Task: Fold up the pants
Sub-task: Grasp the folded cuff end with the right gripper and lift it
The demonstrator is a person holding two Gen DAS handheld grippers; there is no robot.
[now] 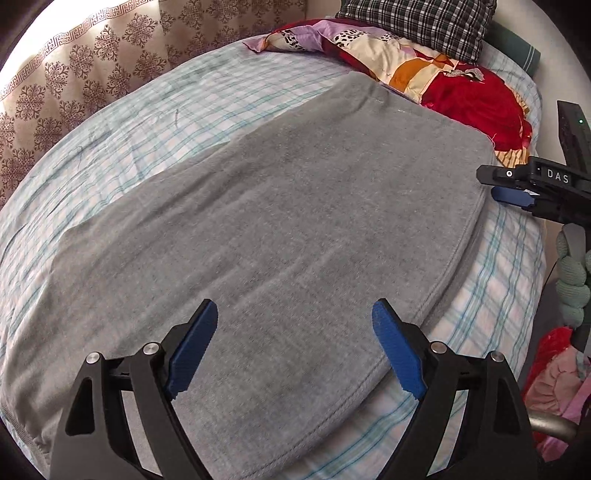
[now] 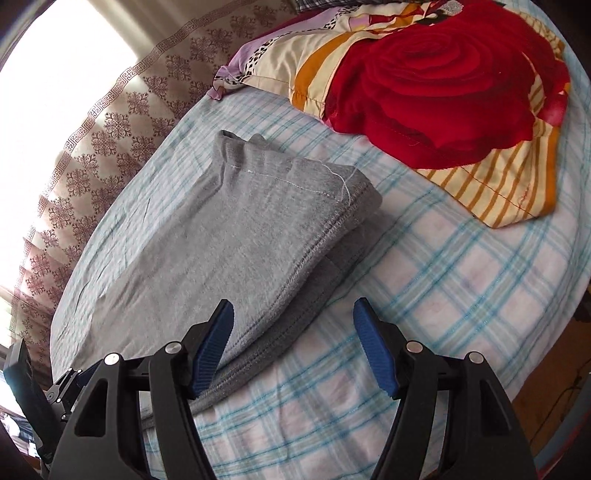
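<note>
Grey pants (image 1: 295, 206) lie flat on the bed, folded lengthwise with one leg on the other. My left gripper (image 1: 295, 317) is open and empty, hovering over the near part of the pants. My right gripper (image 2: 293, 314) is open and empty, low over the seamed right edge of the pants (image 2: 240, 229), near the leg end with its stitched hem. The right gripper also shows in the left wrist view (image 1: 517, 188) at the pants' right edge. The left gripper shows at the lower left of the right wrist view (image 2: 62, 384).
The bed has a blue-checked sheet (image 1: 155, 122). A red floral pillow (image 2: 443, 85) and a dark plaid pillow (image 1: 417, 26) lie at the far end. A patterned curtain (image 1: 74, 66) hangs beyond the bed. Clothes and a knotted cushion (image 1: 572, 280) sit off the right side.
</note>
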